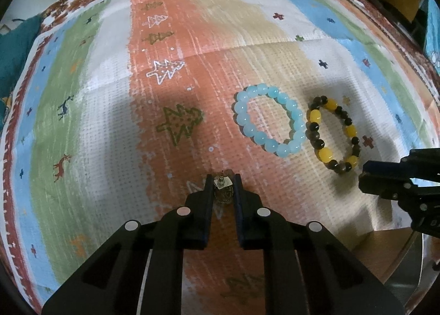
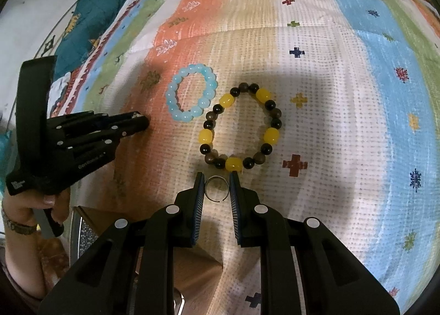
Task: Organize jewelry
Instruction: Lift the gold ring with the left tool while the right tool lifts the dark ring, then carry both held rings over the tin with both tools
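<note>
Earring [image 1: 223,190] pinched in my left gripper [image 1: 224,187], low over striped cloth [image 1: 110,111]. Ring [image 2: 216,188] clamped in my right gripper [image 2: 217,187], near yellow-and-dark bracelet [image 2: 242,128]; blue bracelet [image 2: 191,92] beside. Lower before easing grip, set each apart, no overlap.

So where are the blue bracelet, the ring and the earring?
blue bracelet [image 2: 191,93], right wrist view, on a bead of its right side.
ring [image 2: 216,188], right wrist view, on its left band.
earring [image 1: 222,191], left wrist view, on its middle between the fingers.
</note>
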Motion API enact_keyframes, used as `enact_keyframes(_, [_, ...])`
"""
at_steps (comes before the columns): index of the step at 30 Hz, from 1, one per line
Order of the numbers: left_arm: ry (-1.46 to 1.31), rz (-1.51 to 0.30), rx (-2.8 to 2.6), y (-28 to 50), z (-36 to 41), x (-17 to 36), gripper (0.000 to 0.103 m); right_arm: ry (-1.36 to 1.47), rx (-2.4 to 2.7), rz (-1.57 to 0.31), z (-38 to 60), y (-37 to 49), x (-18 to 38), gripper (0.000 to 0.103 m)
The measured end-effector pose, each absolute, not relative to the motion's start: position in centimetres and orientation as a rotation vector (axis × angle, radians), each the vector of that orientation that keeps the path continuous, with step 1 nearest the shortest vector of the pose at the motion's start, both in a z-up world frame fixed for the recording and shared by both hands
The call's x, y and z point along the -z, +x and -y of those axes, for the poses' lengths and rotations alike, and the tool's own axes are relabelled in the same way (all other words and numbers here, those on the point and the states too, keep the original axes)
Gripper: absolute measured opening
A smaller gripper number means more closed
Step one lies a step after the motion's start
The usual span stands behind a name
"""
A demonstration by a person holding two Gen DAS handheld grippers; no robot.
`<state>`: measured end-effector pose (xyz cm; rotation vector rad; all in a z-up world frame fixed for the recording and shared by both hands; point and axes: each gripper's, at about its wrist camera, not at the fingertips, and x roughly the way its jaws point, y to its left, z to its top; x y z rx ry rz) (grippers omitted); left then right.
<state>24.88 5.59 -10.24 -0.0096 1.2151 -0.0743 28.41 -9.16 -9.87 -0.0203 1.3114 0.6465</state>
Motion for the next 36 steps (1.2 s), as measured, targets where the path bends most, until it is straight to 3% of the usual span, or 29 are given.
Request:
enact_keyframes(11, [-0.042,-1.173,0.060,23.6,-5.7,8.6,0.013,-0.017,-0.646,-1.287,9.5,27.9,9.5,0.019])
enact_keyframes(36, [-0.009,-0.986,-0.001,18.4,-4.0,3.8,0.013,-0.071,-0.636,-1.023,10.2,24.4,5.3,0.019])
